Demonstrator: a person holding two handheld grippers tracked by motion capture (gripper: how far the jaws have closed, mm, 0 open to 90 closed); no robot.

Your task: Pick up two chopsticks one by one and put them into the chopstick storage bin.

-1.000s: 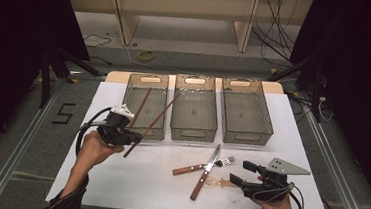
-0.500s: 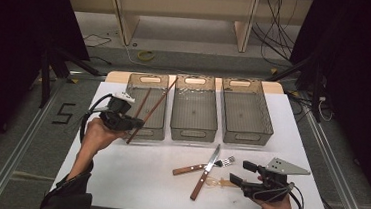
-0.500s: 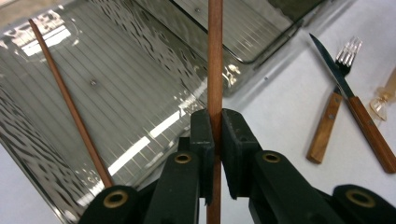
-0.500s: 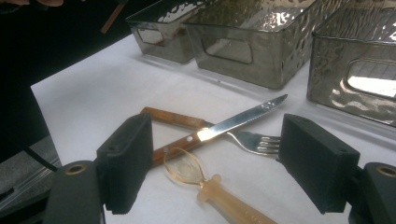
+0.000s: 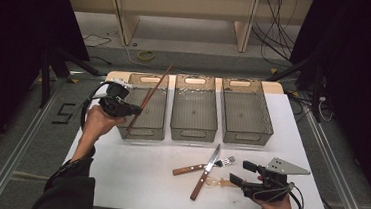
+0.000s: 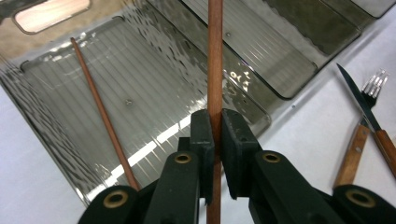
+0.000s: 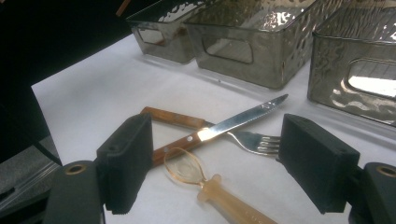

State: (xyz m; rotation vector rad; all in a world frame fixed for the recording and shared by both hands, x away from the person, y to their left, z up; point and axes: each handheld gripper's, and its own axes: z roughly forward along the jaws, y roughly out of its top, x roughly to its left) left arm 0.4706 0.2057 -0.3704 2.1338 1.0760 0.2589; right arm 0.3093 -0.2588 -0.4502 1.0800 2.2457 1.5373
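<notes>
1. Chopstick, long, reddish-brown wood (image 6: 215, 60): pinched between the pressed-together jaws of the left gripper (image 6: 215, 140); in the high view it (image 5: 149, 98) is held tilted over the leftmost clear ribbed plastic bin (image 5: 131, 82), upper end past the bin's far rim.
2. Second thin brown wooden chopstick (image 6: 100, 109): seen in the left gripper view lying on the floor of that same bin, apart from the held one.
3. Left gripper (image 5: 123, 108): held in the hand at the bin's left wall, above the white table (image 5: 133, 170).
4. Two more clear plastic bins: middle one (image 5: 193, 130) and right one (image 5: 268, 121), set side by side with the first along the far part of the table.
5. Right gripper (image 5: 241, 173): resting low at the near right of the table, jaws spread wide and holding nothing; grey three-cornered plate on top.
6. Steel knife with brown wooden handle (image 7: 219, 128): lying crossed over a wooden-handled steel fork (image 7: 254, 141), seen between the spread jaws in the right gripper view.
7. Translucent amber plastic spoon (image 7: 205, 184): flat on the table just beside the knife handle, nearest the right gripper.
</notes>
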